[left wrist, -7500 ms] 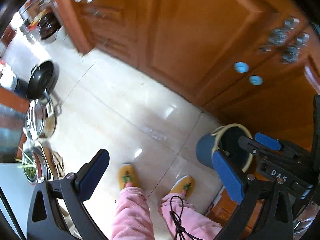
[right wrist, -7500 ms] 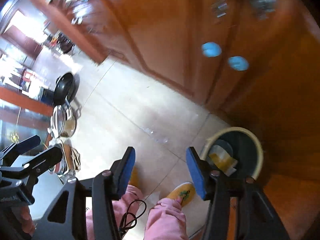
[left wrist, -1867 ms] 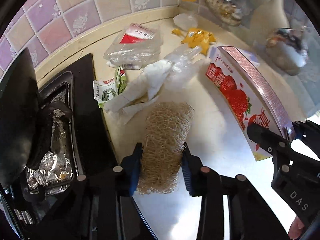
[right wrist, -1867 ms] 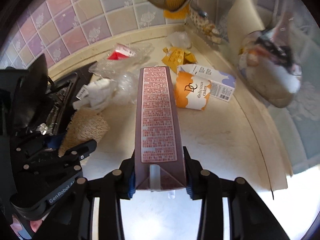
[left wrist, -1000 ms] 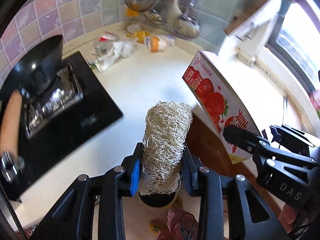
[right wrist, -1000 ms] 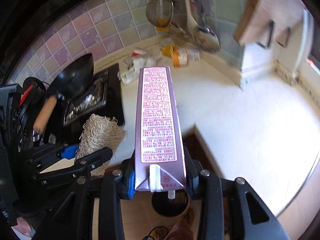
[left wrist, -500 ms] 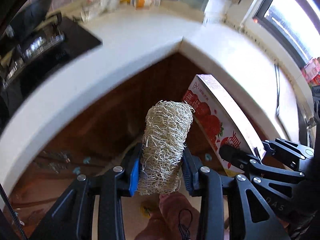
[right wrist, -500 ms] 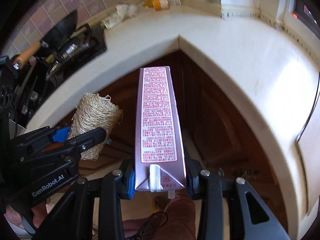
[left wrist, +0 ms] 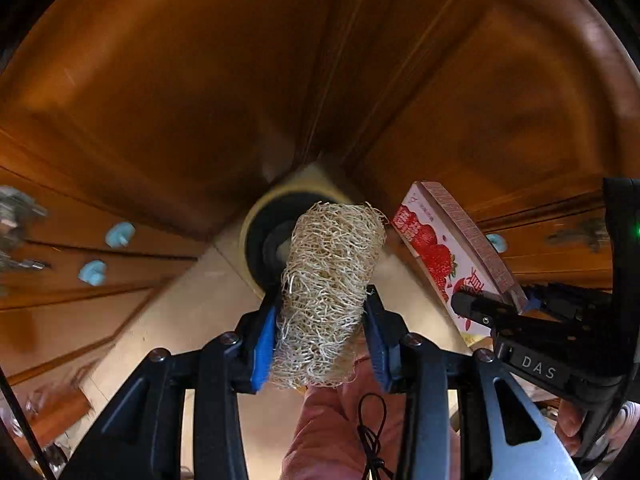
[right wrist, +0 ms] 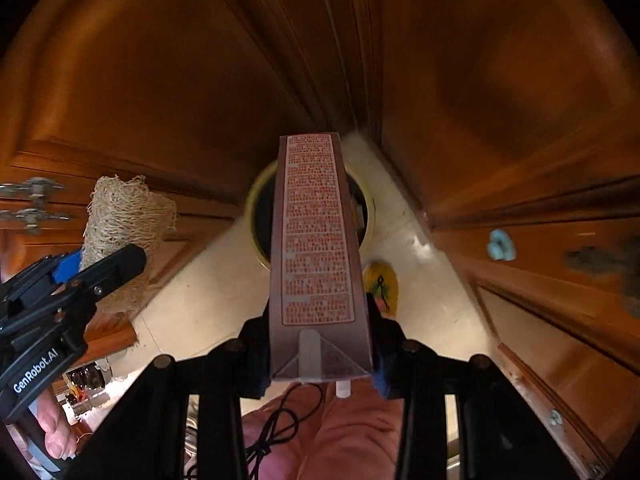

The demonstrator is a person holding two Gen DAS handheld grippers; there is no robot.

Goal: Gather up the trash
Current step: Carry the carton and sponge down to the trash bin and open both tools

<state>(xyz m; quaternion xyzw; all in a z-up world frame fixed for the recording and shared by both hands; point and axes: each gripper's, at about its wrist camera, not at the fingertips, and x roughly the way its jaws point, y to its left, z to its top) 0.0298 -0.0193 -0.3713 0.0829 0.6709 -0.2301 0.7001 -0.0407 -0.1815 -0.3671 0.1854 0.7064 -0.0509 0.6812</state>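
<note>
Landmark: the round dark waste bin with the pale yellow rim, standing on the cream floor tiles in the corner where the brown wooden cabinet doors meet.

On the left, the left gripper is clamped on the beige fibrous loofah scrubber, its 2 blue-padded jaws pressing the lower half. The loofah's long axis runs straight out along the fingers, and its far end overlaps the bin's mouth, so in the left wrist view the bin lies directly ahead of and below this claw. The loofah seems to hang above the opening, though height over the rim cannot be judged.

On the right, the right gripper is closed on the tall pink-and-white strawberry milk carton, gripping it near its folded base. The carton's long axis also points forward, its far end crossing the middle of the bin in the right wrist view. A yellow slipper sits on the floor just right of the bin.

Both items point at the bin from the near side, left claw on the bin's left, right claw on its right. Neither arm looks clearly nearer; letting go probably needs each far end over the opening first.
</note>
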